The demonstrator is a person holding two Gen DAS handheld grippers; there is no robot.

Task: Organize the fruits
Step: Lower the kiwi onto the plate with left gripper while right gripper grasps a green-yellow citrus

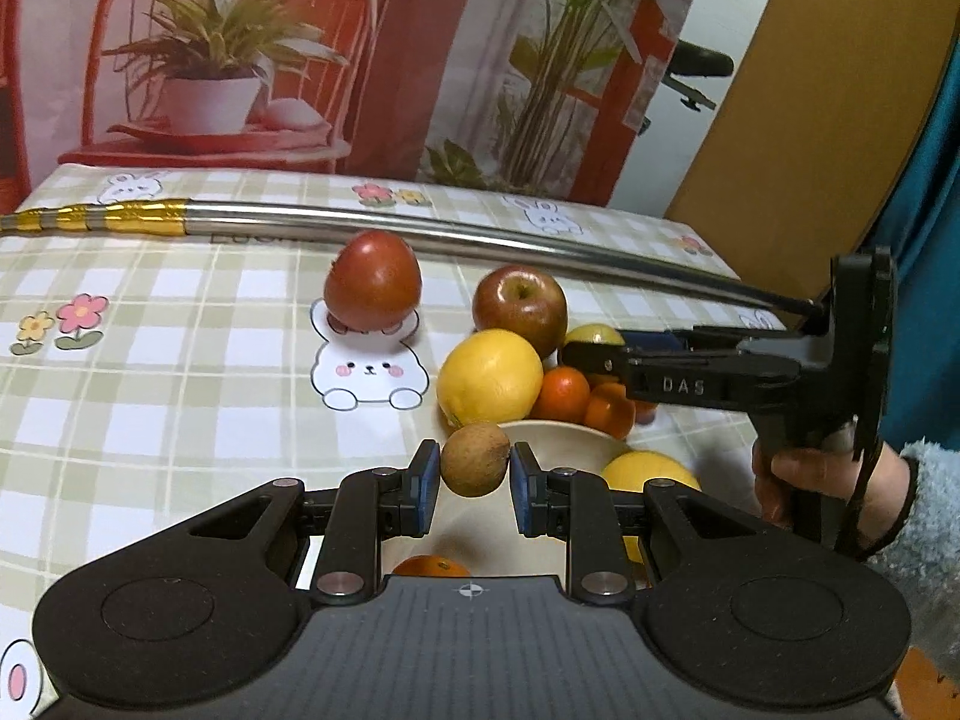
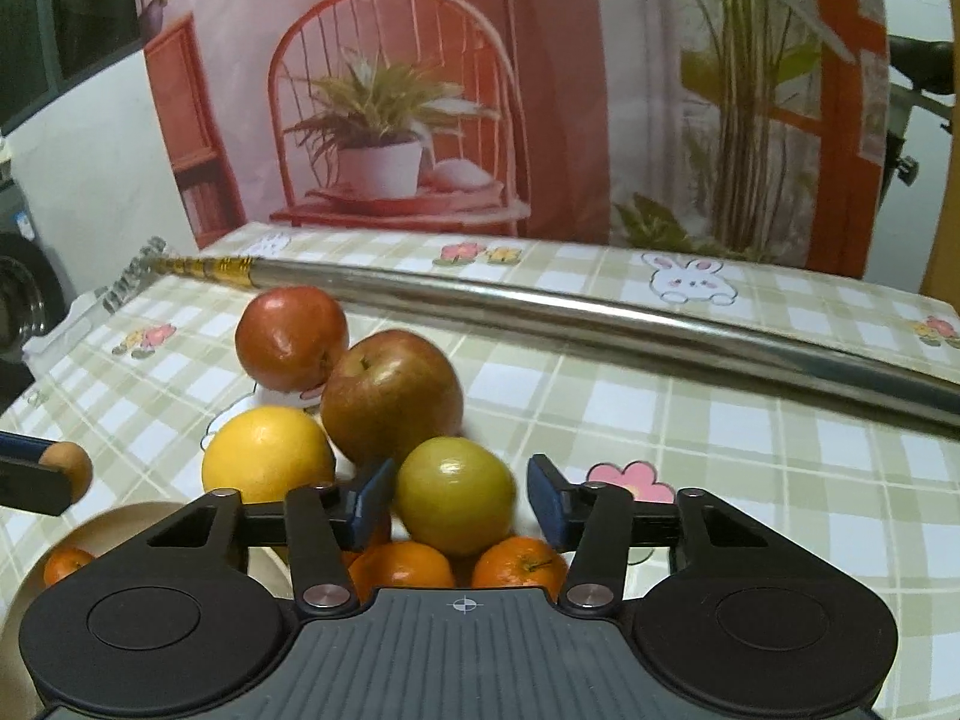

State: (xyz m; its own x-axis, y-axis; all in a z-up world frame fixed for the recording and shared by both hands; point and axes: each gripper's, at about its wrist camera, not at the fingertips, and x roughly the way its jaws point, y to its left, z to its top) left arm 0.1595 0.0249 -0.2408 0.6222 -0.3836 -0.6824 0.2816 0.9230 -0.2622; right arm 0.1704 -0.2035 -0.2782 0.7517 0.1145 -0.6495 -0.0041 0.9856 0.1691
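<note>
- Left wrist view: the left gripper [image 1: 474,474] pinches a small brown fruit [image 1: 475,459] between its blue pads, held over the cream bowl [image 1: 558,441]; a yellow fruit [image 1: 651,471] lies in the bowl.
- Only this view shows the person's hand [image 1: 804,480] gripping the right tool's handle.
- Right wrist view: the right gripper [image 2: 459,495] has its jaws spread around a green fruit [image 2: 455,495], right of the bowl [image 2: 114,525], neither pad clearly touching.
- Behind the green fruit sits a red apple [image 2: 390,396]; left of it, an orange [image 2: 267,453].

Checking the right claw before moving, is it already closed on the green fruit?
No, the right claw stands open around the green fruit, with a clear gap on its right side.
</note>
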